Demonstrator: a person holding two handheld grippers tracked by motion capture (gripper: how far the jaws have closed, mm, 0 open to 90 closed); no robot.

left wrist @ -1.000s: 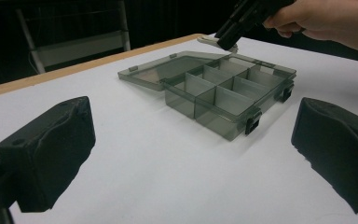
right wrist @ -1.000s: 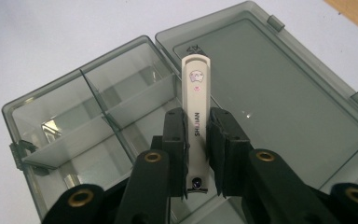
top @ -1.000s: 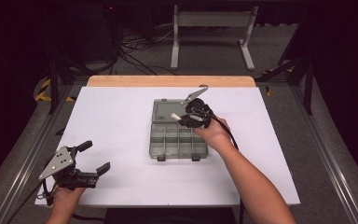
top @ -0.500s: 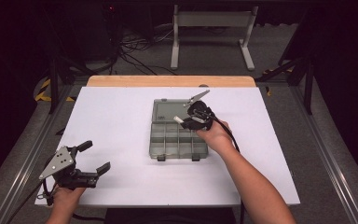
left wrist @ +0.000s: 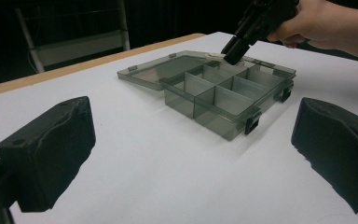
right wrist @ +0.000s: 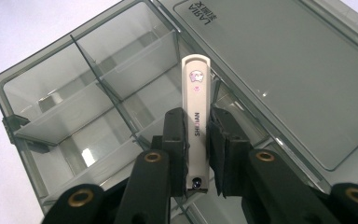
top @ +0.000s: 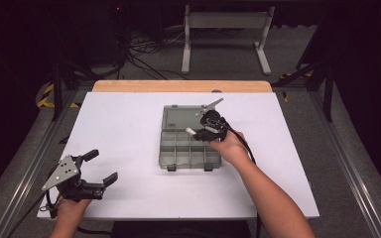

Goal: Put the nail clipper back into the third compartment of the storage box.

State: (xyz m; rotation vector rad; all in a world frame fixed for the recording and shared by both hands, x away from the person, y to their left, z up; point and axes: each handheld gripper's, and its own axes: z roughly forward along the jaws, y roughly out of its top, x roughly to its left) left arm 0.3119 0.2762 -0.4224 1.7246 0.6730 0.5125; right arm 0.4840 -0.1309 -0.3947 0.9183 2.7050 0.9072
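One slim white nail clipper (right wrist: 196, 116) sits clamped between the pads of the right tongs (right wrist: 196, 140), its long axis running straight out along the jaws so that its rounded tip pokes well past them. That tip hangs over the open grey organiser box (top: 188, 148), above the row of compartments next to the hinge, with the flat lid (right wrist: 279, 79) lying open just beyond. In the high view the right tongs (top: 198, 132) point toward the bench's left, tip tilted down over the box. My judgement: the clipper must drop lengthwise into one compartment, clear of the dividers. Far nearer the person, the left tongs (top: 101, 167) rest on the white bench (top: 129, 129), jaws wide apart, holding nothing
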